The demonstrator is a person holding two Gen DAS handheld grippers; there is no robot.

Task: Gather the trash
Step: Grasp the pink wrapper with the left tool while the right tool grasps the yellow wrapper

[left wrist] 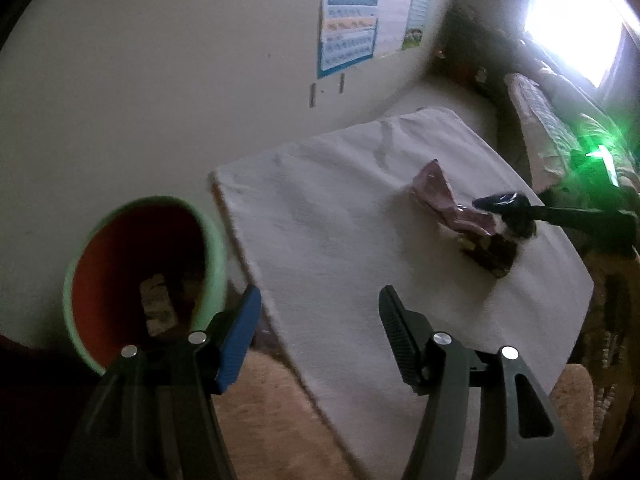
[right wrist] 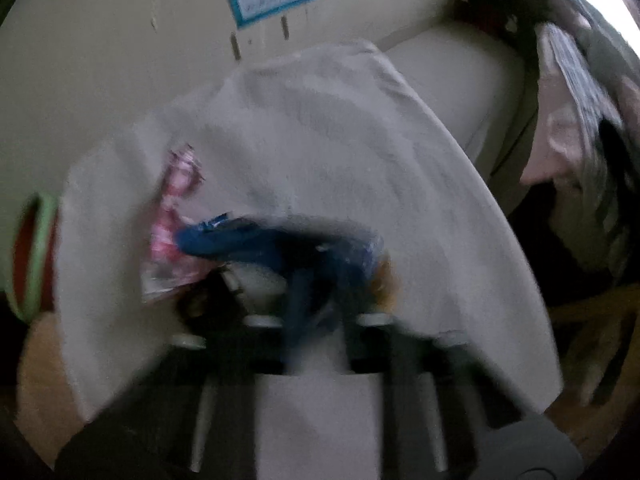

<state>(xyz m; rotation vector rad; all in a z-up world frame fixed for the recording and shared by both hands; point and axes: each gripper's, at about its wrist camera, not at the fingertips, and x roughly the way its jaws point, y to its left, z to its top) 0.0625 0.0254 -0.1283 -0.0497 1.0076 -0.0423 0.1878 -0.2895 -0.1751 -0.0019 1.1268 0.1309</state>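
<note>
On the white cloth-covered table (left wrist: 320,208) lie a pink wrapper (left wrist: 434,188) and, beside it, a dark brown wrapper (left wrist: 490,256). My right gripper (left wrist: 512,220) reaches in from the right over them, shut on a dark blue shiny wrapper (left wrist: 500,200). The right wrist view is blurred. It shows the blue wrapper (right wrist: 248,240) in my right gripper (right wrist: 308,280), with the pink wrapper (right wrist: 176,220) just to its left. My left gripper (left wrist: 320,292) is open and holds nothing, at the table's near edge beside the green-rimmed bin (left wrist: 212,248).
The bin is red inside with some scraps at its bottom and stands left of the table by the wall. Posters (left wrist: 352,20) hang on the wall. Piled bedding (left wrist: 560,132) lies at the right under a bright window. A tan rug (left wrist: 272,420) covers the floor.
</note>
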